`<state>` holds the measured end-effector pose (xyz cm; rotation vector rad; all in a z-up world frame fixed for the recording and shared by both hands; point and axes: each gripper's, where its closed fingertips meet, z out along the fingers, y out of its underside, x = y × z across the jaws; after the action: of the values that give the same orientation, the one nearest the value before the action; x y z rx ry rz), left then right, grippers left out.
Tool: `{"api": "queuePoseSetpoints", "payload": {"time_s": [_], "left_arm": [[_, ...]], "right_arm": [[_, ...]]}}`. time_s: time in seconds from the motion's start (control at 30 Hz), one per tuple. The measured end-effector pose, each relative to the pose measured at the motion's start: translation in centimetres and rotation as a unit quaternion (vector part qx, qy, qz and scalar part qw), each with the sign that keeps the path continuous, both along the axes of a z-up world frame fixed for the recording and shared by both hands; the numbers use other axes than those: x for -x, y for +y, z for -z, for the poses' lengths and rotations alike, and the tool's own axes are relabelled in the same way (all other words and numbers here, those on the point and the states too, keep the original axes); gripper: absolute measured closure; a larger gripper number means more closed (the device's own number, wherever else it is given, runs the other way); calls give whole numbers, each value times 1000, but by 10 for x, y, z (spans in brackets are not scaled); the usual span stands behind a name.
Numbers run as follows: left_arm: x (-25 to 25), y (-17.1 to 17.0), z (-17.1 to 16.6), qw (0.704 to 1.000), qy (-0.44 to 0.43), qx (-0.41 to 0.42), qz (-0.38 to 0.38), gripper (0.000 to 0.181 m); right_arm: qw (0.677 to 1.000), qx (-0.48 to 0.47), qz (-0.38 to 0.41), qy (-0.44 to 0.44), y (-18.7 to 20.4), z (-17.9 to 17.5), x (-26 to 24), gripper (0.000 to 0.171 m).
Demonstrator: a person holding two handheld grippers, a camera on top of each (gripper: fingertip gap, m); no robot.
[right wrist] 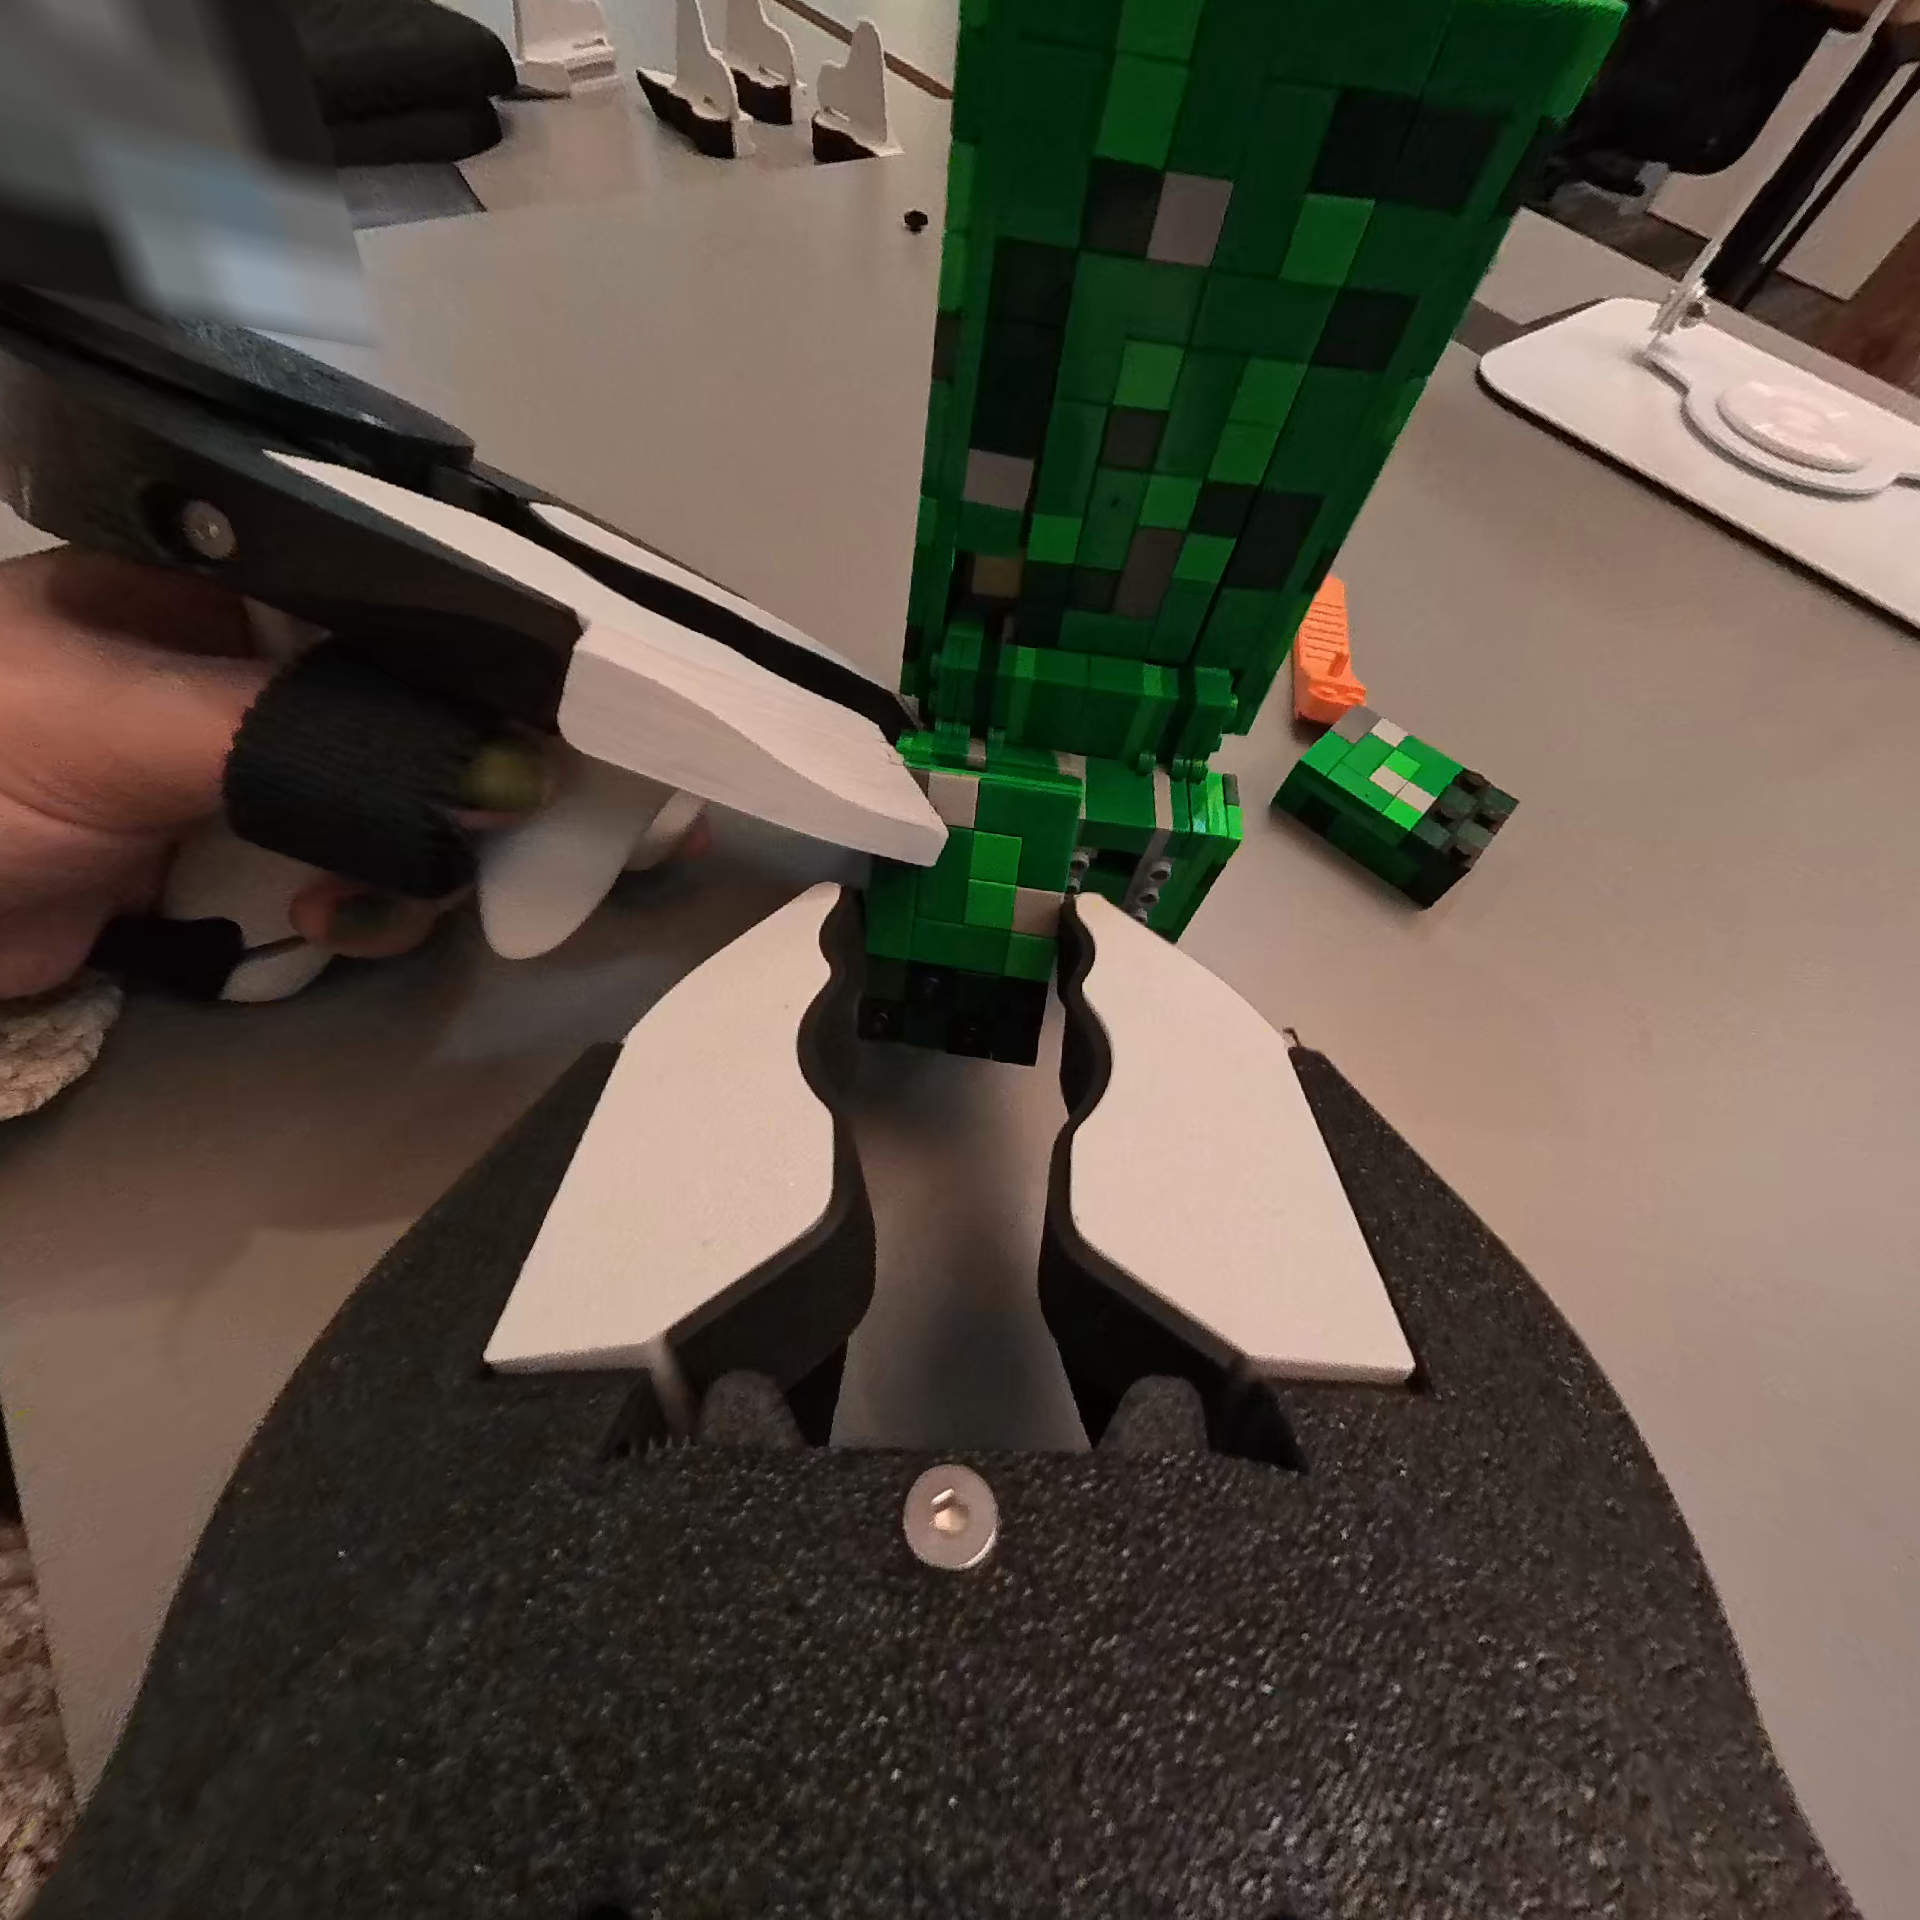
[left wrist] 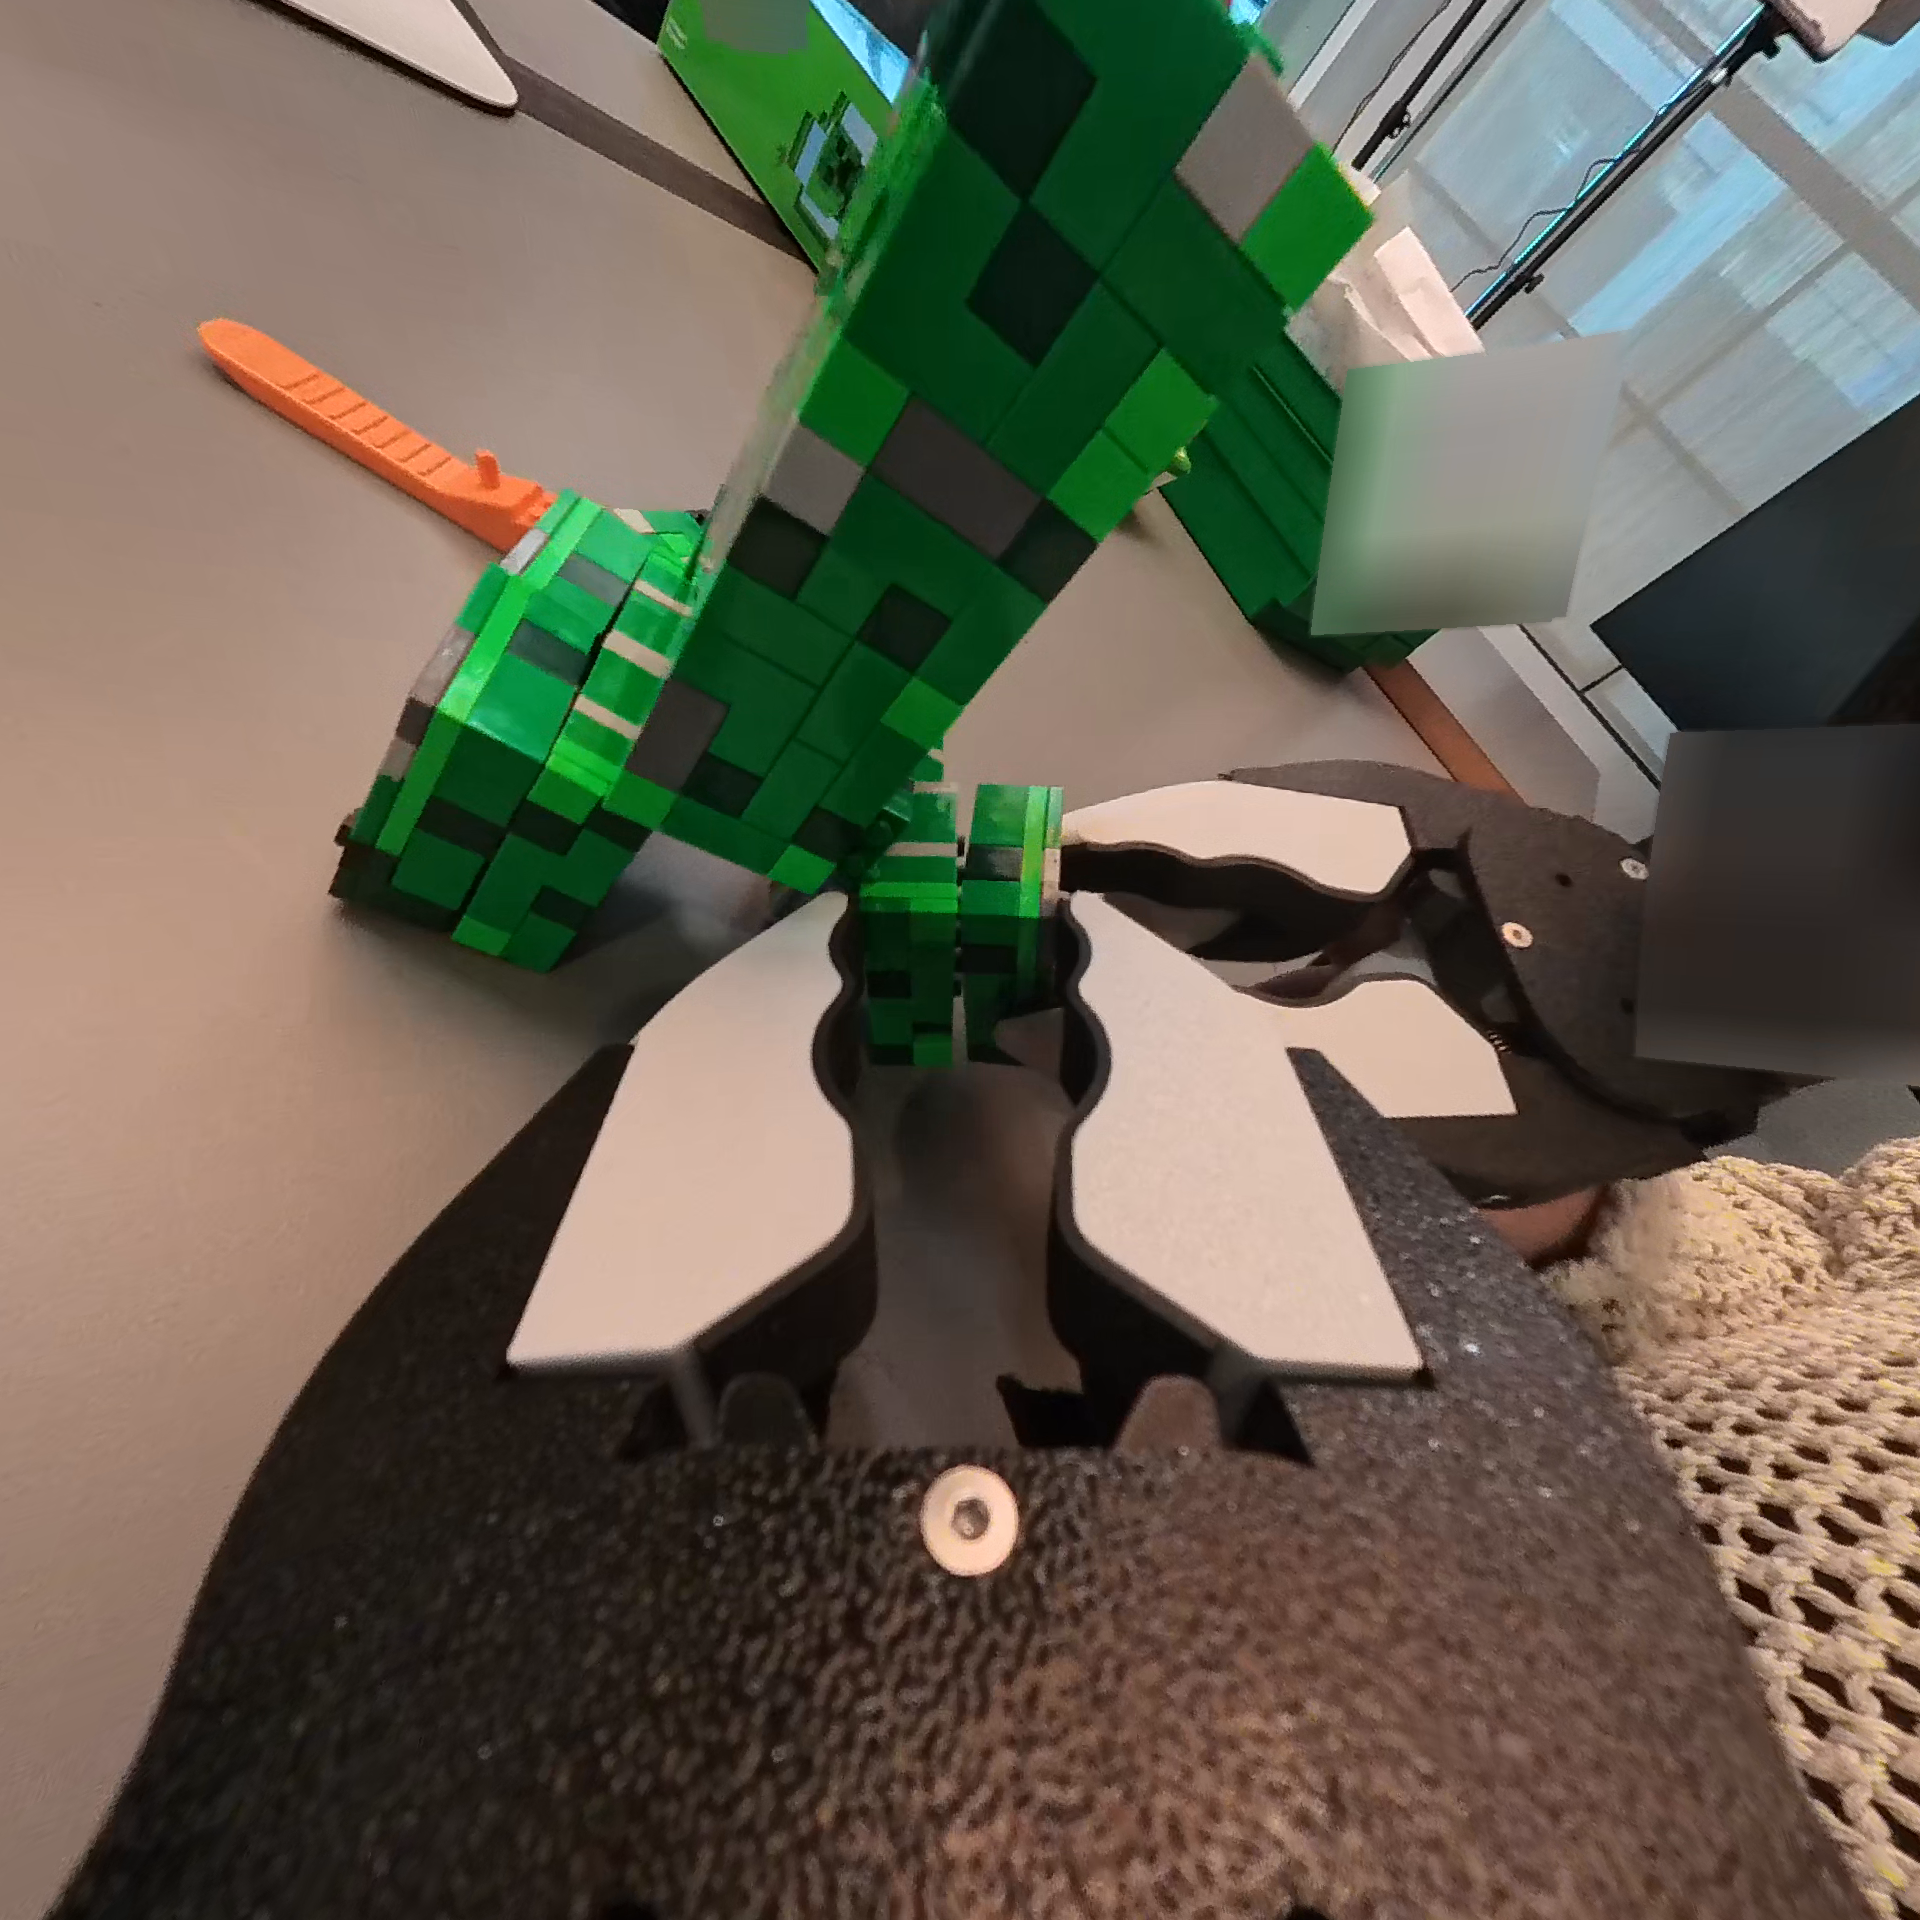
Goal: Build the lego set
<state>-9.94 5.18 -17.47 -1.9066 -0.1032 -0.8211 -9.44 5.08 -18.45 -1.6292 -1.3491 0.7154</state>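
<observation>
Left wrist view has the left gripper (left wrist: 961, 971) at the near centre, its two white fingers (left wrist: 727, 1132) closed on a pair of small green leg blocks (left wrist: 956, 935) that sit between the tips; these blocks hang at the foot of the tall green lego figure (left wrist: 987, 416), which leans up and away to the far right over the grey table (left wrist: 208, 727); a second green block cluster (left wrist: 520, 748) sits at the figure's base on the left, touching the table; an orange brick separator (left wrist: 353, 426) lies on the table beyond that cluster, far left; a green box (left wrist: 790, 125) stands at the far edge; the right gripper (left wrist: 1247, 894) reaches in from the right, its tips at the same leg blocks.

Right wrist view has the right gripper (right wrist: 956, 935) near centre, fingers pressed to either side of the figure's (right wrist: 1195, 364) lower front leg block (right wrist: 966, 914), clamping it; the left gripper (right wrist: 727, 748) comes in from the left, held by a hand (right wrist: 104, 769), its tip touching the upper left of that block; a loose green brick chunk (right wrist: 1392, 810) lies on the table (right wrist: 1558, 1039) to the right, well apart from both grippers, the orange separator (right wrist: 1325, 665) just behind it; a white stand (right wrist: 1714, 436) rests far right.
</observation>
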Motion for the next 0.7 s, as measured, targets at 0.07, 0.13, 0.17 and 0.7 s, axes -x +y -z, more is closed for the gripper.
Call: {"api": "queuePoseSetpoints", "payload": {"time_s": [0.07,0.13,0.17,0.7], "left_arm": [[0,0,0,1000,1,0,1,147],[-1,0,0,1000,3,0,1,147],[-1,0,0,1000,3,0,1,147],[-1,0,0,1000,1,0,2,147]], "right_arm": [[1000,7,-6,-2,-1,1,1,134],[1000,15,-13,-8,-3,3,2,130],[1000,17,-13,-13,-3,5,2,129],[998,48,-20,-45,-6,14,-7,135]]}}
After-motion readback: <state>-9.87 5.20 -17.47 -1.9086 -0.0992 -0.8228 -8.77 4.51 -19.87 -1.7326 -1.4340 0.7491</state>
